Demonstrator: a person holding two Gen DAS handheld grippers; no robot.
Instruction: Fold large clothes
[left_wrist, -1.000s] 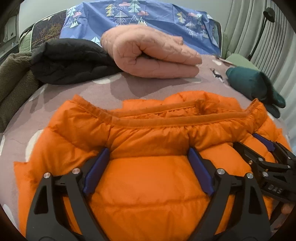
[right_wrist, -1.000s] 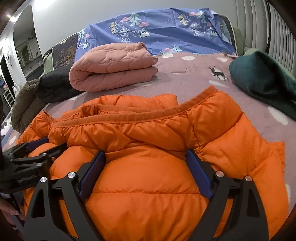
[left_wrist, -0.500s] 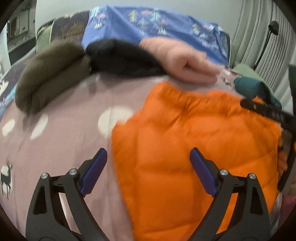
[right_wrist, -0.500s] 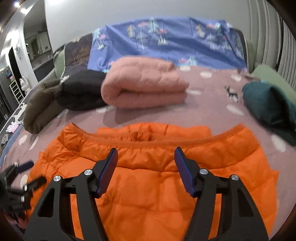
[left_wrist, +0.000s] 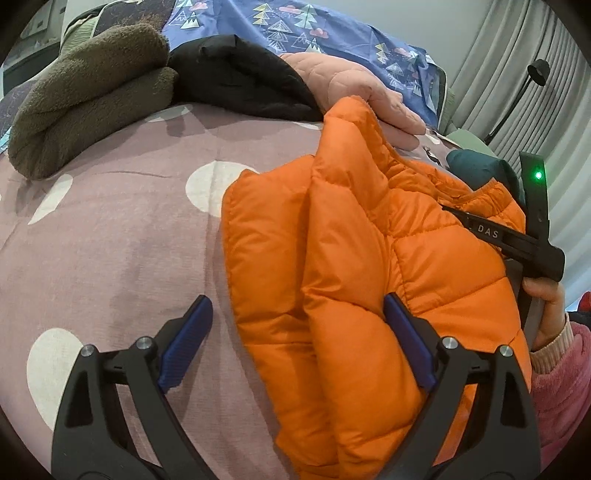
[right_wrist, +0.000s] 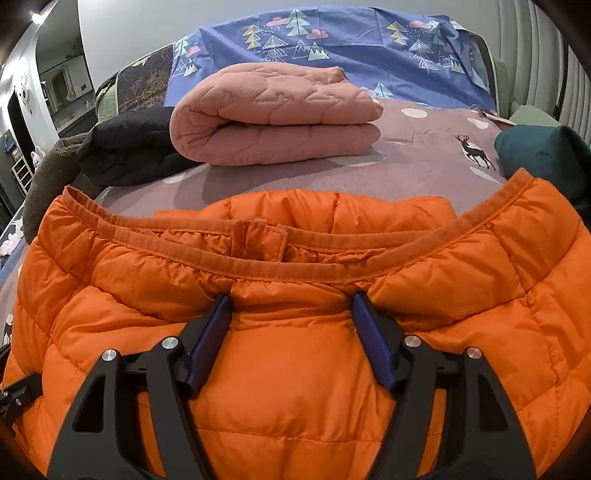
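The left claw (left_wrist: 295, 343) has swung off to the orange jacket's (right_wrist: 295, 369) left edge, wide open; the right claw (right_wrist: 291, 332) now pinches a ridge below the hem. The jacket lies folded on the bed (left_wrist: 110, 229).

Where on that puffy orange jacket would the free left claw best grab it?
Probably the orange jacket's raised outer edge, the doubled ridge between the open left gripper's fingers. Come in from the bedspread side, low and level: that edge stands proud and is thin enough to pinch, unlike the puffy middle.
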